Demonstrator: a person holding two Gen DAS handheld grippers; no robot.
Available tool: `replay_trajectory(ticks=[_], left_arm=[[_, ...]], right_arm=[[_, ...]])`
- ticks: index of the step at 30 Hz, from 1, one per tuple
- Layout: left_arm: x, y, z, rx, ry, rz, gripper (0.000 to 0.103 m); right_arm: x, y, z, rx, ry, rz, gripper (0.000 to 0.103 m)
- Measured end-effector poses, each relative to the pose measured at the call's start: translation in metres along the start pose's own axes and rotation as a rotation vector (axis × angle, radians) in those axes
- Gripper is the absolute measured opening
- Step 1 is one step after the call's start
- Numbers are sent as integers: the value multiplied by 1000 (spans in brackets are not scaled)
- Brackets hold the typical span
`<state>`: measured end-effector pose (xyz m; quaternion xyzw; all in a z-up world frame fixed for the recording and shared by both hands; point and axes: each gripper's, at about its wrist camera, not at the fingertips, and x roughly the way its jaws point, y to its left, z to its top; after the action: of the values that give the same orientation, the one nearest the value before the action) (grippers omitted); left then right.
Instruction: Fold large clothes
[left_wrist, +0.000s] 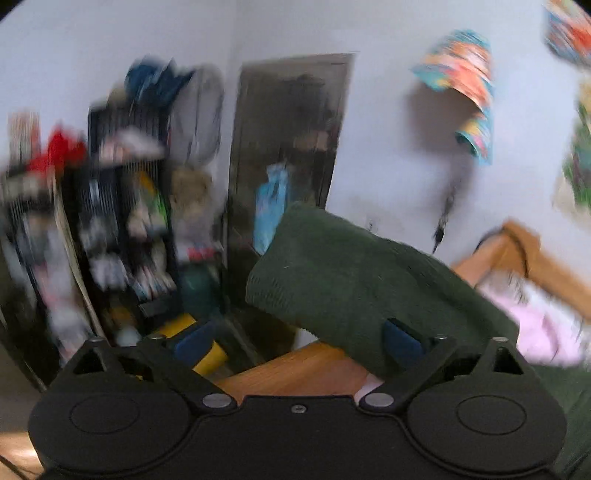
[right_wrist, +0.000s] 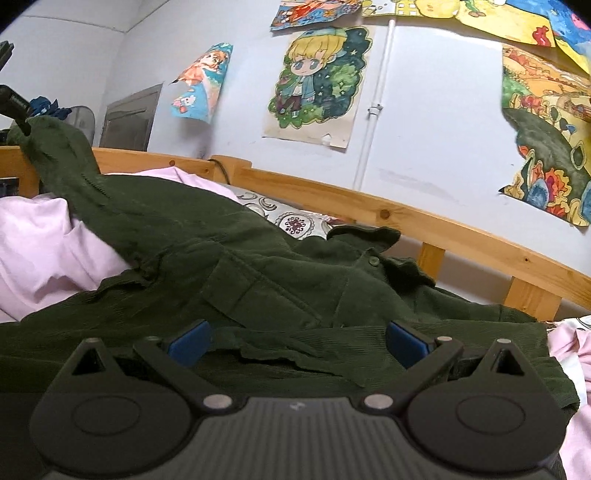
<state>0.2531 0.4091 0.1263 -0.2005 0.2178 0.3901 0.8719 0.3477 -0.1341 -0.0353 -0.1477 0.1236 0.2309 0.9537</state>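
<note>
Your green shirt (right_wrist: 236, 266) is spread across the bed, lying over the pink bedding (right_wrist: 44, 251) with its collar (right_wrist: 364, 232) bunched up toward the wooden bed rail (right_wrist: 406, 218). You can make out a chest pocket (right_wrist: 258, 291) and a button (right_wrist: 373, 261) near the collar.

Your right gripper (right_wrist: 295, 341) sits low over the near edge of the shirt. Its blue pads (right_wrist: 190, 341) are spread wide apart with only rumpled hem between them, so it's holding nothing.

Your left gripper (left_wrist: 295, 341) is the odd one. Its view is badly smeared, but you can see a sleeve of the shirt (left_wrist: 354, 284) lifted in the air and draped over the right-hand finger, hiding most of that pad (left_wrist: 400, 341). The other pad (left_wrist: 194, 343) is far off to the side with nothing against it, so the fingers are spread, and the cloth looks hung on one finger, not pinched. In the right wrist view that same sleeve rises toward the upper left, where a dark bit of the left gripper shows at the frame edge.

Behind the sleeve there's a cluttered black shelf (left_wrist: 122, 221) and a dark door (left_wrist: 288, 147). Drawings (right_wrist: 314, 85) are stuck on the wall above the bed.
</note>
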Motion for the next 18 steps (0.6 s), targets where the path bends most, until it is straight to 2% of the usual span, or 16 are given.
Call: replay_trajectory(ticks=[2,4,6,7,8,10,11,15,17,18], left_arm=[[10,5,3,-65,24,-51,94],[19,6,8,-116,52,-94,87],[22,0,4,-145,73,-113,67],[22,-4,3,-142,52,-108,60],[22,-8,2,-140,30,-95,44],[12,-13,-1,-149,-11,-73,35],[6,-16,-3,-144,-38,-73,27],[-31,-48,-6,-9,-214,-64,21],[-59,-69,-9,65,-312,-115,21],[-75,-80,-10,103,-361,-163,21]], right_arm=[[0,1,2,2,5,1,103],[0,0,3,4,4,1,103],[-1,-1,5,9,0,-5,103],[-1,-2,5,13,1,-7,103],[-2,-2,5,19,3,-10,103],[-2,-3,6,30,7,-12,103],[-2,-4,6,31,9,-12,103],[-3,-5,8,32,8,-14,103],[-3,-4,9,31,6,-10,103],[-3,-4,10,28,4,-11,103]])
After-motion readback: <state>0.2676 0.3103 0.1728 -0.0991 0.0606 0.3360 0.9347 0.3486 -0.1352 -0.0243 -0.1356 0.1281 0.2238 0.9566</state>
